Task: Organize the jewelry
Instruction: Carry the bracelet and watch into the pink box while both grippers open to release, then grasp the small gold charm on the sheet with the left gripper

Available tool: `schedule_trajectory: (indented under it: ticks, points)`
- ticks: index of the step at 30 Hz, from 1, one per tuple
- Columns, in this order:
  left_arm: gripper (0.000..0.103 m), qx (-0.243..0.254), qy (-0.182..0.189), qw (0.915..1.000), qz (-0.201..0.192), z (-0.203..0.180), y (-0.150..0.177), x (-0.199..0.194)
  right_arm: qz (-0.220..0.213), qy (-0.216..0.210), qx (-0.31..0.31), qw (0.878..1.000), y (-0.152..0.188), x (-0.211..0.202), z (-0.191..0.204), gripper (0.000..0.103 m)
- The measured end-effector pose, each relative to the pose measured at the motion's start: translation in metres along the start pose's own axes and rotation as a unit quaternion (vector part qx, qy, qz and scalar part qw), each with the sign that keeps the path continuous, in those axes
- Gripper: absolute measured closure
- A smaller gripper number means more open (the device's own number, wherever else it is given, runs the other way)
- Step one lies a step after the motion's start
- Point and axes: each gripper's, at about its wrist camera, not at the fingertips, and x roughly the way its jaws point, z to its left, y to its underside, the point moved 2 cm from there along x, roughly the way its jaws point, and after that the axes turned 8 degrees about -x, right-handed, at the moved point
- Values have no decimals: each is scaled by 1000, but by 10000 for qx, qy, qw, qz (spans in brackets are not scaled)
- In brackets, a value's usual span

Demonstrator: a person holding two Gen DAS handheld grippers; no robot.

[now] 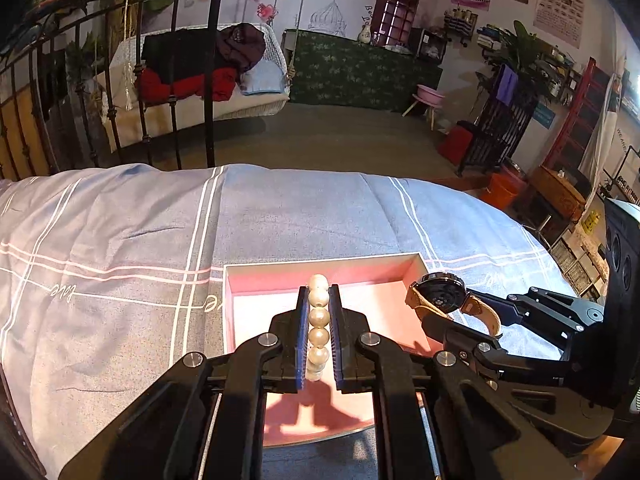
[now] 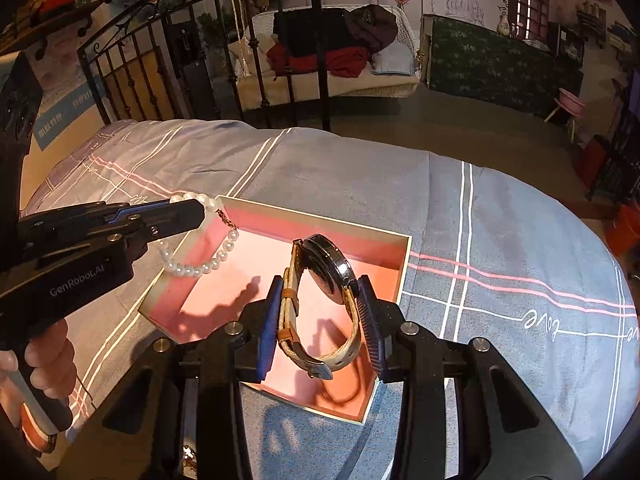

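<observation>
On the bed, a blue-grey plaid cover (image 1: 120,216) carries an open pink box (image 2: 248,216) with a pale rim. Above the box, 2 grippers hang side by side.

At the left, the left gripper (image 1: 319,292) has its jaws pinched narrow on a pearl bracelet (image 1: 318,320); in the left wrist view the beads run in a line between the blue pads. From the right wrist view the left gripper (image 2: 200,210) sits over the box's far left corner, and the pearl bracelet (image 2: 200,268) droops in a loop below it, partly over the left wall. A hand (image 2: 48,364) grips its handle.

At the right, the right gripper (image 2: 320,292) clamps a wristwatch (image 2: 328,264) by its tan strap, with the dark round case tilted on edge, over the box's pink floor. In the left wrist view the wristwatch (image 1: 440,292) sits just beside the box's far right corner.
</observation>
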Motion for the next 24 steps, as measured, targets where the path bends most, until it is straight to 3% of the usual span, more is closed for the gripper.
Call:
schedule_trajectory:
  ticks: [1, 2, 3, 4, 5, 8, 12, 19, 24]
  points:
    - [93, 5, -7, 10000, -4, 0, 1, 0, 3, -58, 2, 10000, 1, 1, 0, 61]
    - [79, 22, -34, 10000, -39, 1, 0, 0, 28, -112, 17, 9999, 1, 1, 1, 55]
    - [62, 7, -141, 9999, -100, 1, -2, -1, 65, -78, 21, 9999, 2, 1, 1, 42]
    - [28, -49, -220, 9995, -209, 3, -3, -4, 40, 64, 6, 10000, 5, -2, 1, 27]
    - [21, -131, -168, 9992, -325, 7, -2, -9, -47, 205, -10, 9998, 7, -8, 0, 22]
    - [19, -262, 113, 9993, -234, 13, 7, -24, -243, 128, 124, 9995, 21, -28, -3, 19]
    - [14, -118, 184, 9998, -30, 18, 51, -43, -411, -195, 492, 9978, 65, -58, -8, 15]
    - [14, 75, -243, 9978, 609, 23, 151, -53, 71, -446, 1065, 9933, 162, -78, 17, 15]
    - [14, 184, -403, 9971, 617, 21, 178, -60, 380, -666, 1265, 9890, 197, -74, 44, 20]
